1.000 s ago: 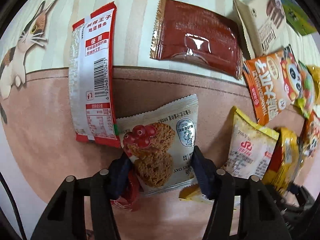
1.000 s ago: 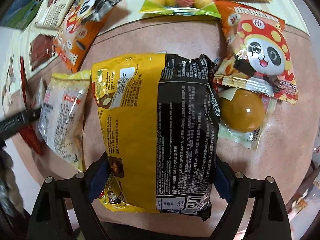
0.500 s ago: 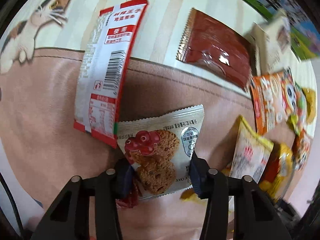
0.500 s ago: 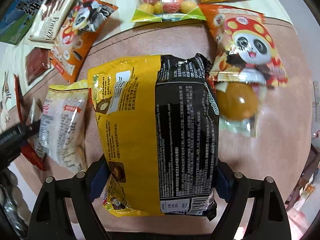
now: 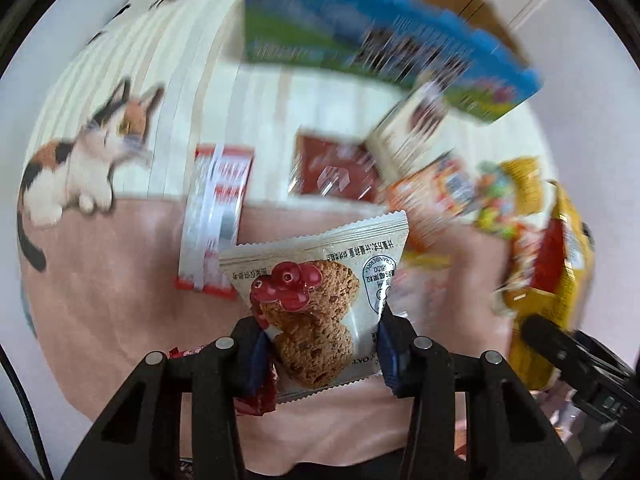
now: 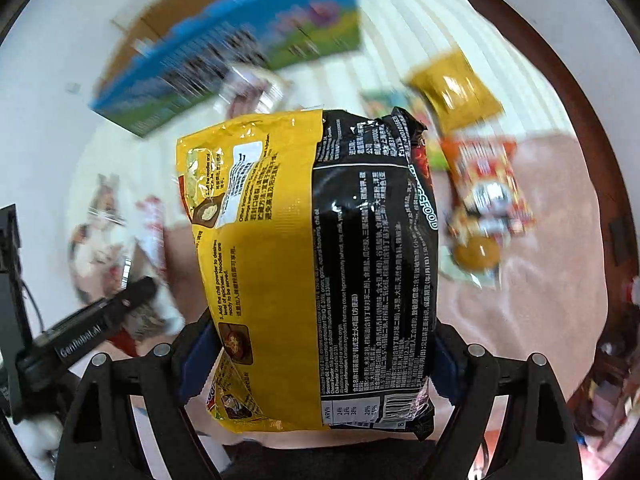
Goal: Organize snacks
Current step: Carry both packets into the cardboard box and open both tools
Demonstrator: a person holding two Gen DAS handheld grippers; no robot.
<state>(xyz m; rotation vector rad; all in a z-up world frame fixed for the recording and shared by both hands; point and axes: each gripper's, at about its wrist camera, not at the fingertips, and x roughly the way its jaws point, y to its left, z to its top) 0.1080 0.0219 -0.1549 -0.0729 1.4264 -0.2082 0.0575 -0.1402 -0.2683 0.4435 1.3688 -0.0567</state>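
Motion blur smears the blue-and-green box, leaving its print unreadable, and the orange packets beside it. The noodle bag hides the cloth beneath, while a red wrapper shows only partly behind the cookie packet.

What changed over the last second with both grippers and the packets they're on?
The left gripper closed on the white oat cookie packet with cranberries and lifted it off the pink cloth. The right gripper raised the yellow and black noodle packet too; the blue and green box has come into view. The red and white stick packet and brown foil sachet stayed put.
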